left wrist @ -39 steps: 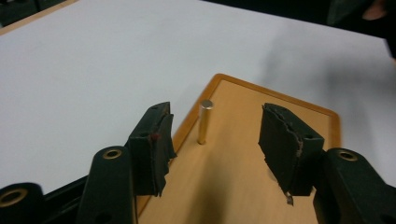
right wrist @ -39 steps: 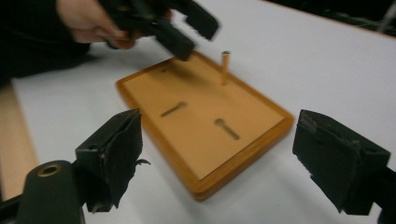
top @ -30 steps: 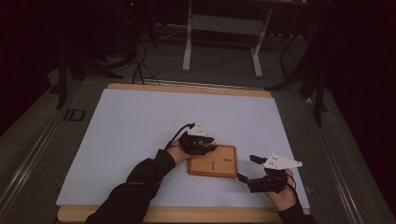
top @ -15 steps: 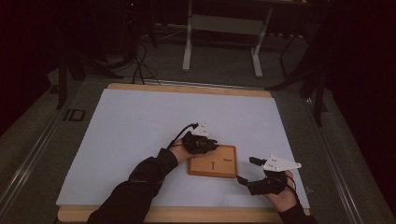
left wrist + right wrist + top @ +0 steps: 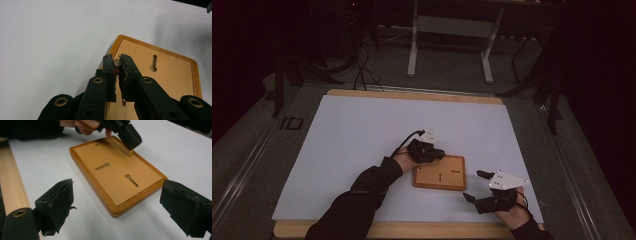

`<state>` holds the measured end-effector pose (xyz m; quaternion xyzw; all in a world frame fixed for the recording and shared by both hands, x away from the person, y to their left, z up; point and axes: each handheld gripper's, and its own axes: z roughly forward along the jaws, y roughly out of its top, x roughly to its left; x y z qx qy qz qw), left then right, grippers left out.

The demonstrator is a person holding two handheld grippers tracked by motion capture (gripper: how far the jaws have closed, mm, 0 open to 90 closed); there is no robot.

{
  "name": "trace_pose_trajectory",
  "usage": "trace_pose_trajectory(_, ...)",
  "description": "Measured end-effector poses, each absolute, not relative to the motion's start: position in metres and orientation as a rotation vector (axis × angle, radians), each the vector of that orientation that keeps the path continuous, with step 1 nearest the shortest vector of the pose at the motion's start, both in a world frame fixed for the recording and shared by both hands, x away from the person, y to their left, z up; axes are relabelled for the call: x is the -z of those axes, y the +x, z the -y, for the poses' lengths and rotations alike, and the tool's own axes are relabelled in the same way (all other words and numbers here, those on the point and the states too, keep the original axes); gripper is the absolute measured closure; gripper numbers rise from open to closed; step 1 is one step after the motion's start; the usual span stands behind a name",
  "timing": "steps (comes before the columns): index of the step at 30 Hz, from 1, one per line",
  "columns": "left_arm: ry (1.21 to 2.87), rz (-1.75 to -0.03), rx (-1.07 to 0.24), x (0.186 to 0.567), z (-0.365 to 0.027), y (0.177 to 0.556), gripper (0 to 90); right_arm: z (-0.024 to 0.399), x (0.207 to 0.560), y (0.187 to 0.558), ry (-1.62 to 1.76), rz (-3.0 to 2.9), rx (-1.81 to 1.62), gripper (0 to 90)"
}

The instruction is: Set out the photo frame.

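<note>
Over the board's (image 5: 440, 172) corner, my left gripper (image 5: 119, 65) pinches a peg (image 5: 130, 153), seating it; next, press straight down. Right gripper (image 5: 117, 205) waits, fingers wide.

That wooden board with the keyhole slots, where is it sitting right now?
In the high view the wooden board lies flat on the white table cover, near the person's edge, between the left gripper at its far-left corner and the right gripper beside it.

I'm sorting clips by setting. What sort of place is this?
Probably a lab or recording workspace, not a home: a wooden table topped with a white sheet, a metal equipment stand behind, loose black cables on the floor, and dark surroundings.
</note>
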<state>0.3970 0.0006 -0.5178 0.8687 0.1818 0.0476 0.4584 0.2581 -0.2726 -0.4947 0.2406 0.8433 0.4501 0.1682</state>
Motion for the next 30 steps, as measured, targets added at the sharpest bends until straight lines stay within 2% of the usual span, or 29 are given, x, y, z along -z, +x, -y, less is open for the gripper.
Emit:
trace_pose_trajectory(3,2.151,-0.445,-0.113,0.517,0.0,0.398,83.7,0.27,0.493,0.254,0.627,-2.388,-1.234,14.0)
trace_pose_trajectory(15,2.158,-0.465,-0.036,0.515,-0.001,0.406,83.4,0.252,0.494,0.233,0.358,-2.337,-0.929,29.0)
trace_pose_trajectory(30,2.149,-0.507,0.05,0.515,-0.002,0.416,83.5,0.227,0.537,0.22,-0.066,-2.139,-0.43,40.5)
